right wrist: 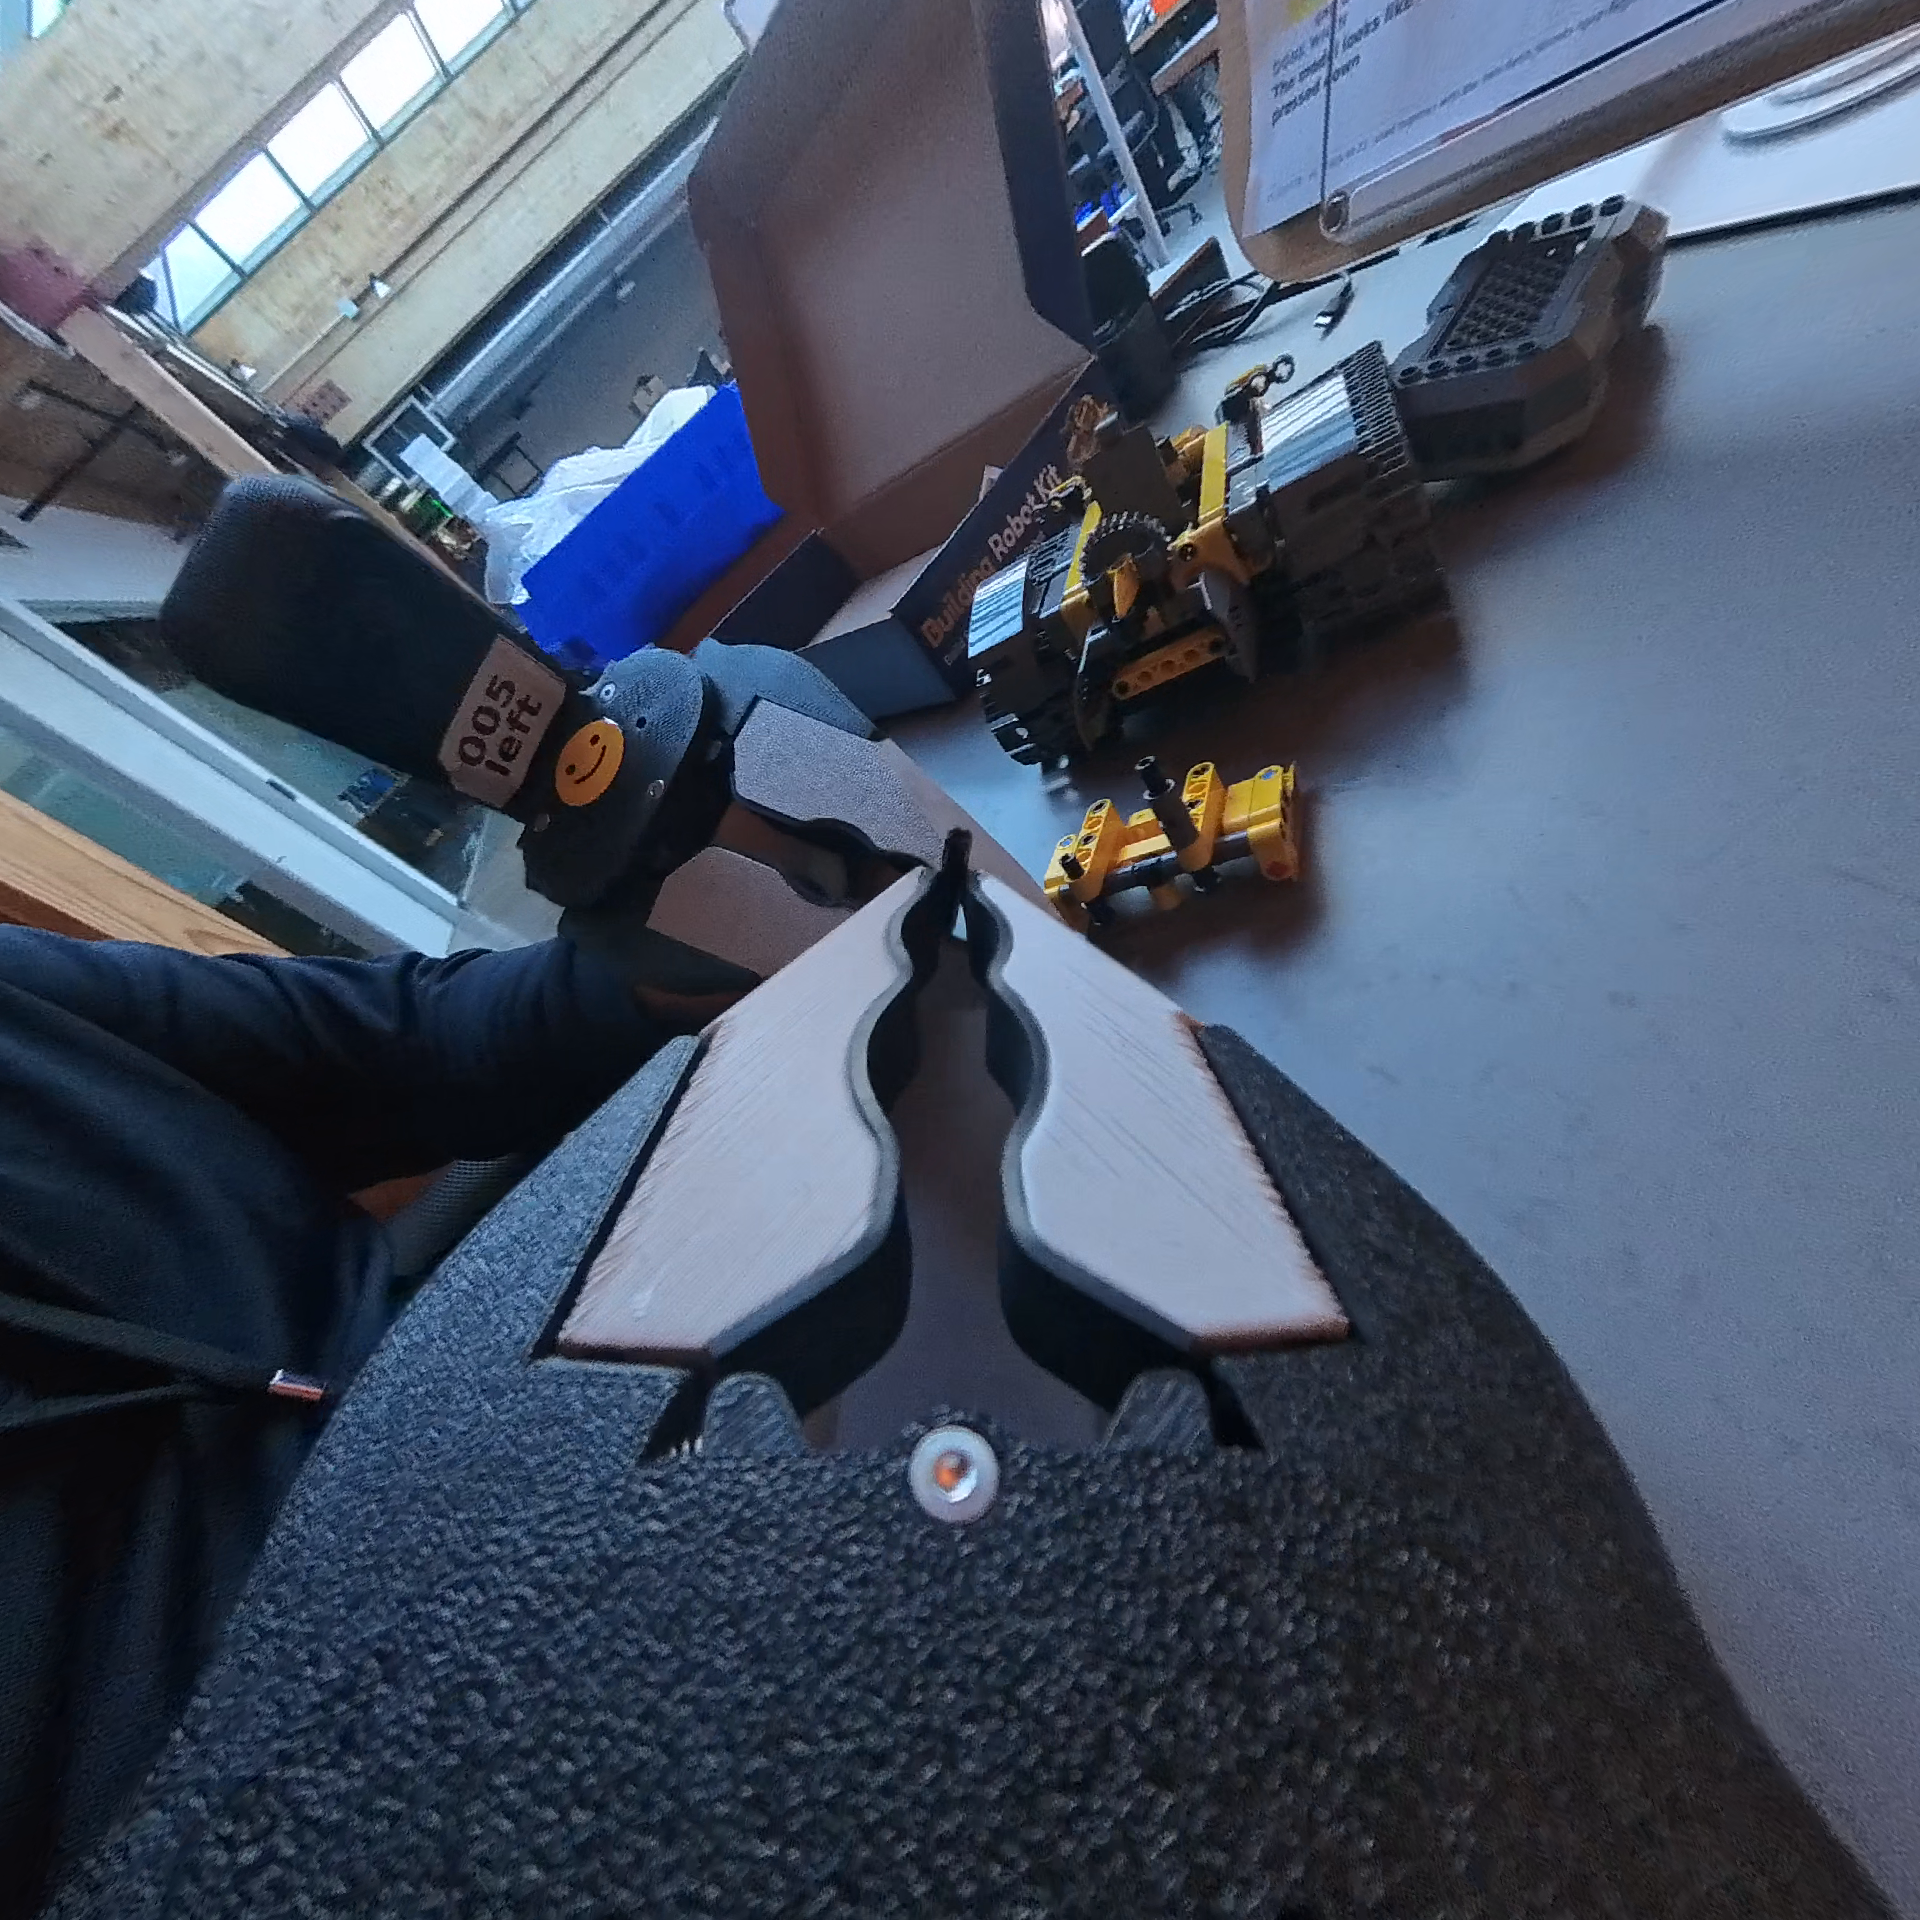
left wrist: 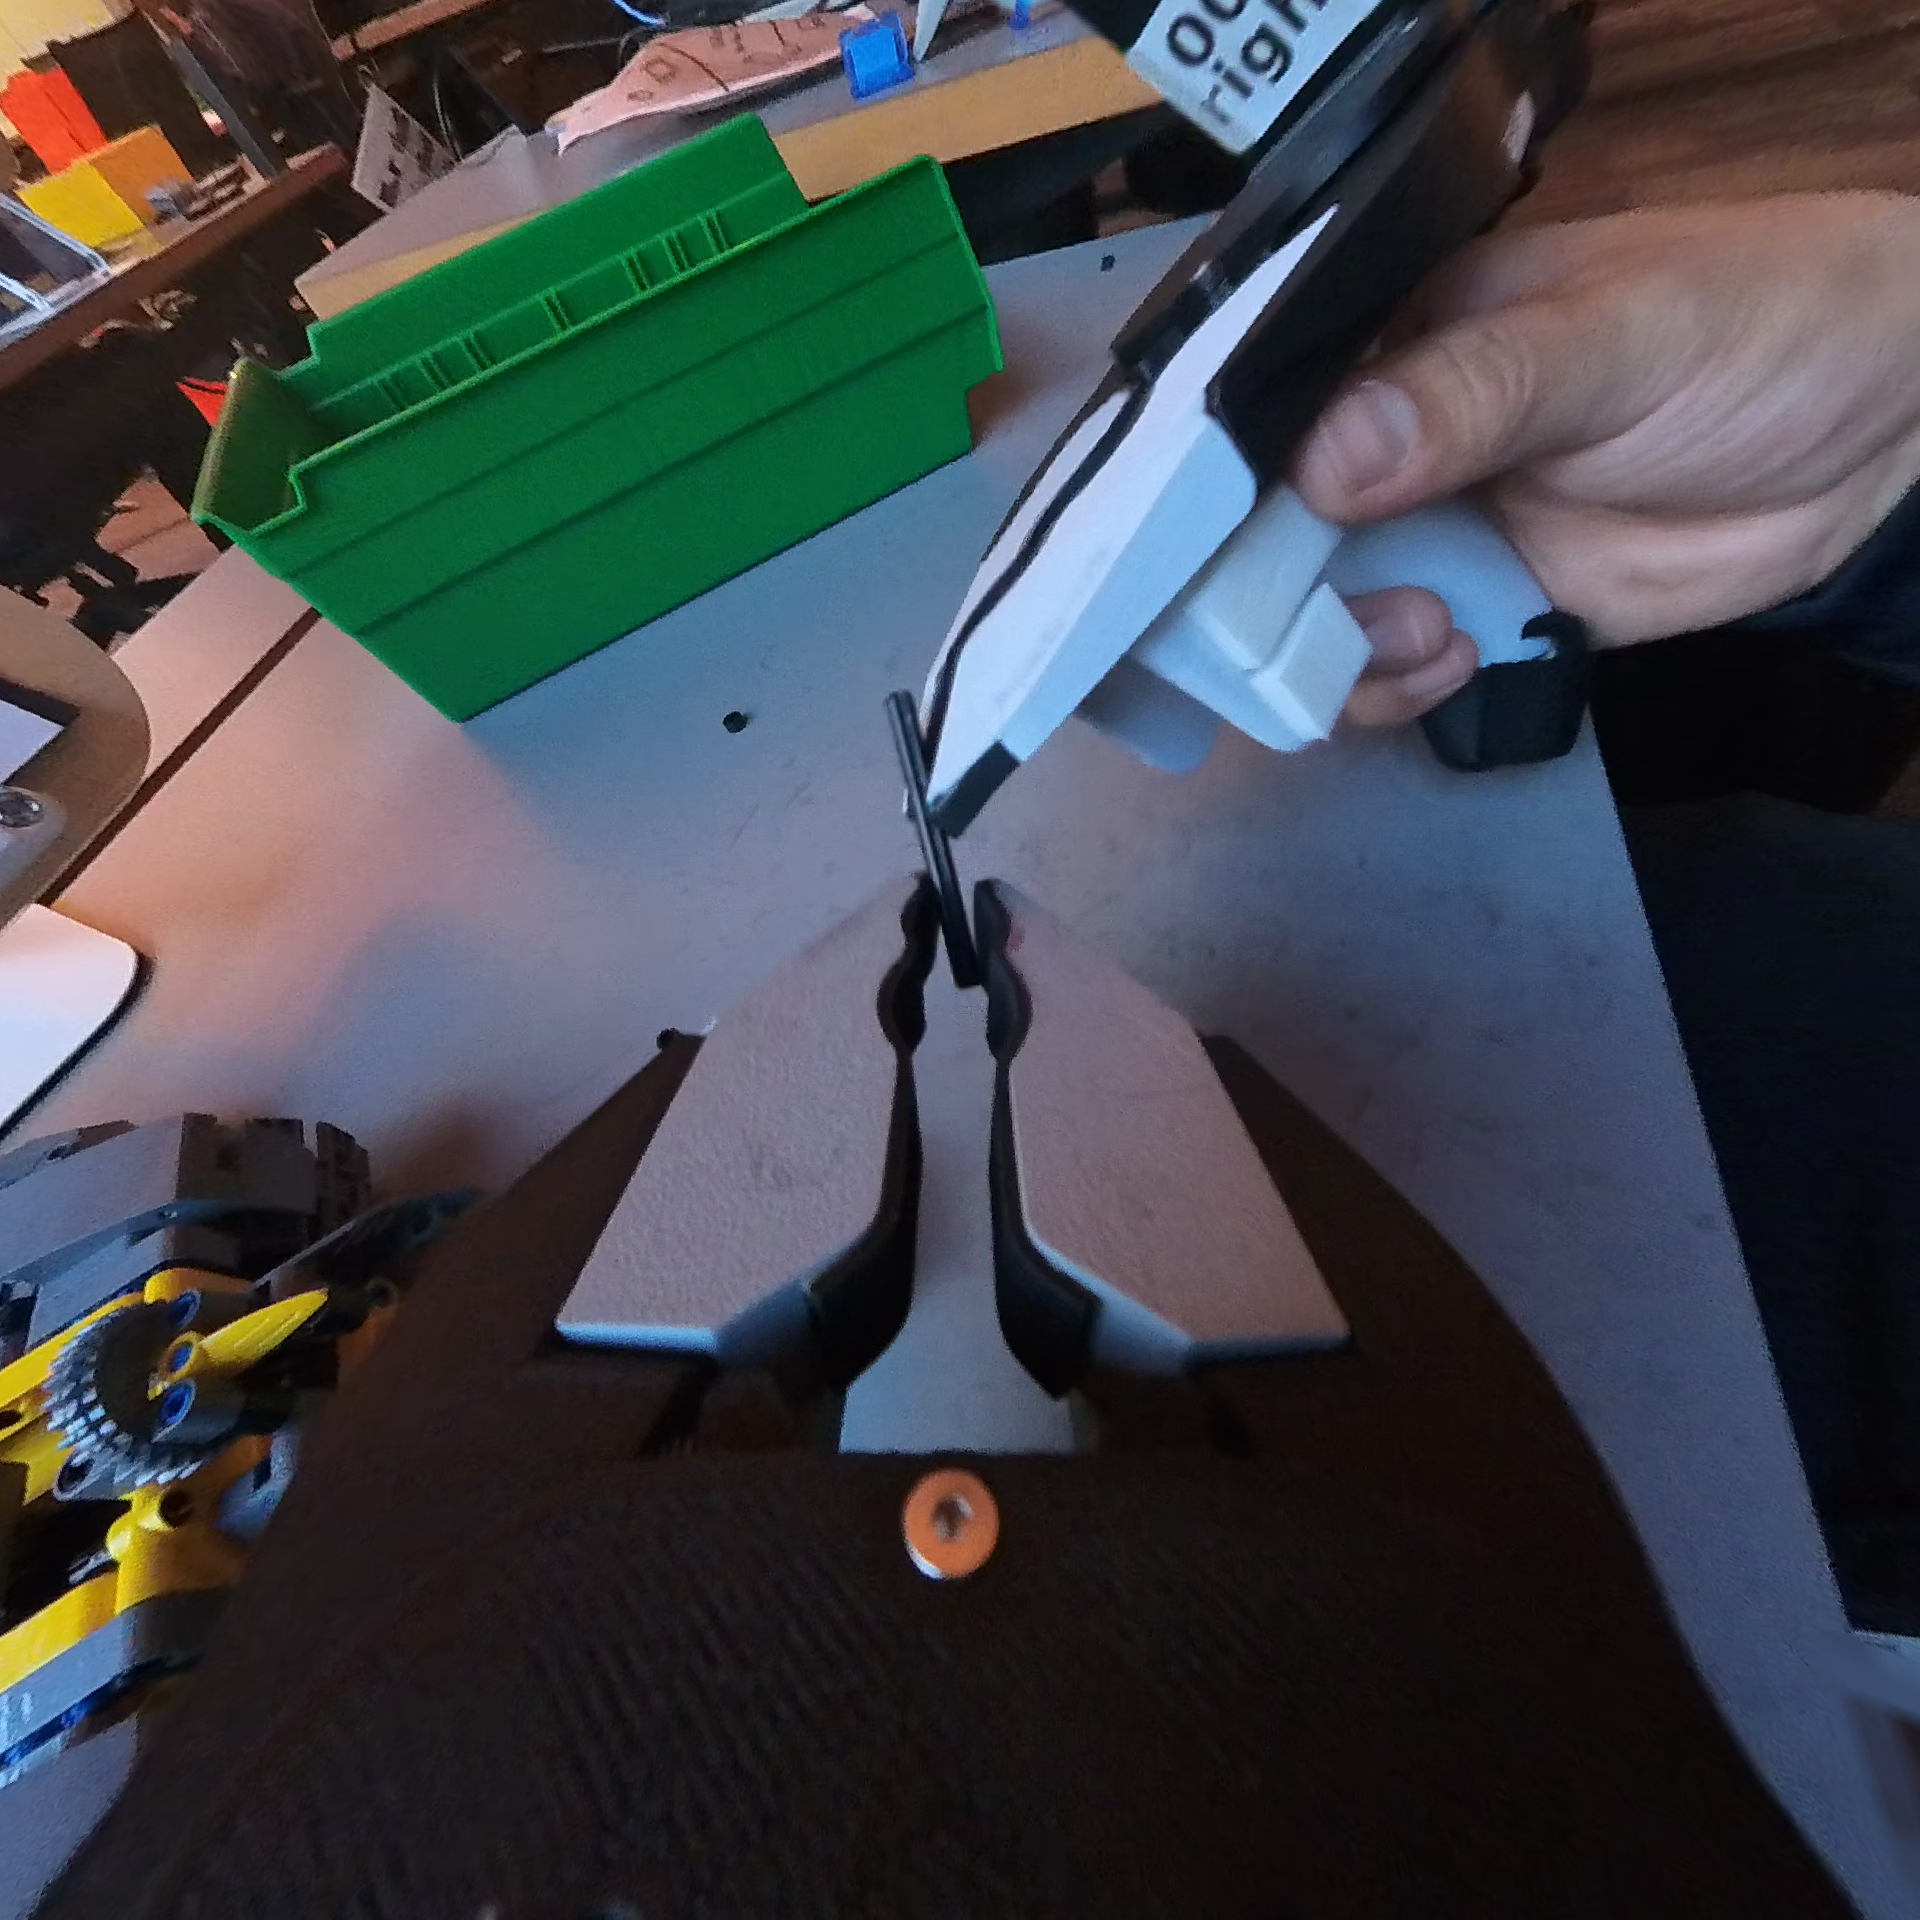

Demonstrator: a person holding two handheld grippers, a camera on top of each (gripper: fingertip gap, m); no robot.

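A thin black rod (left wrist: 902, 743) is held in the air above the grey table (left wrist: 540, 883). My left gripper (left wrist: 954, 906) is shut on its lower end. My right gripper (left wrist: 940, 805), held by a hand (left wrist: 1662, 416), comes in from the upper right and pinches the same rod just above the left fingertips. In the right wrist view my right gripper (right wrist: 951, 904) is shut on the rod (right wrist: 954, 857), whose tip sticks out past the fingertips. The left gripper (right wrist: 894, 857) meets it from the left there.
A green plastic bin (left wrist: 603, 436) stands on the table beyond the grippers. A yellow and black brick-built tracked vehicle (right wrist: 1195, 582) with a grey bucket (right wrist: 1517, 332) lies on the table, a small yellow brick assembly (right wrist: 1174, 842) in front of it. A cardboard box (right wrist: 883, 260) stands behind. My left and right fingertips are right by each other.
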